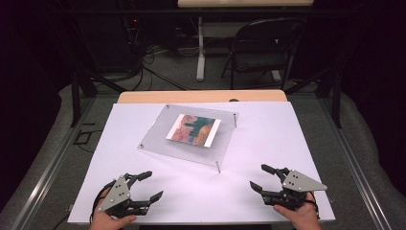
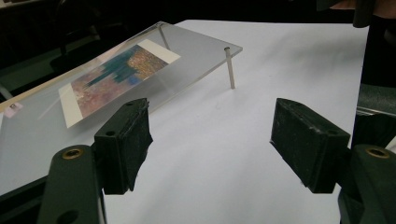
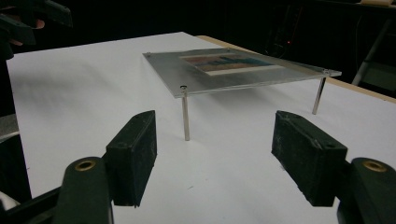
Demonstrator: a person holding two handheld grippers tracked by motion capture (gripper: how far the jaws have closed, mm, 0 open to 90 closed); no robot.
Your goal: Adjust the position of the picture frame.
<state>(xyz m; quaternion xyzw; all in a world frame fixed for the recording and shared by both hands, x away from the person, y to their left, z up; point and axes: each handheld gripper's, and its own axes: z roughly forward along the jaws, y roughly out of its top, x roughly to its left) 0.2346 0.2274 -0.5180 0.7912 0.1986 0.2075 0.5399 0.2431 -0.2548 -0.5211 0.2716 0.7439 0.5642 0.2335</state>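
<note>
Centrally, white table [image 1: 268,143] bearing clear plate on pins [image 1: 158,139], picture [image 1: 194,129] beneath; folding chair [image 1: 263,48] at one o'clock. Left gripper [image 1: 148,186] and right gripper [image 1: 261,178], jaws spread, empty.

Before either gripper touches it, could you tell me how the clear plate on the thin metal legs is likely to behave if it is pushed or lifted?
The clear plate looks like a rigid flat sheet, so it would probably stay stiff, not flop. It stands on thin legs on the smooth white table, so a sideways push would likely slide it or tip it. The picture lies flat on it and may shift if tilted.
</note>
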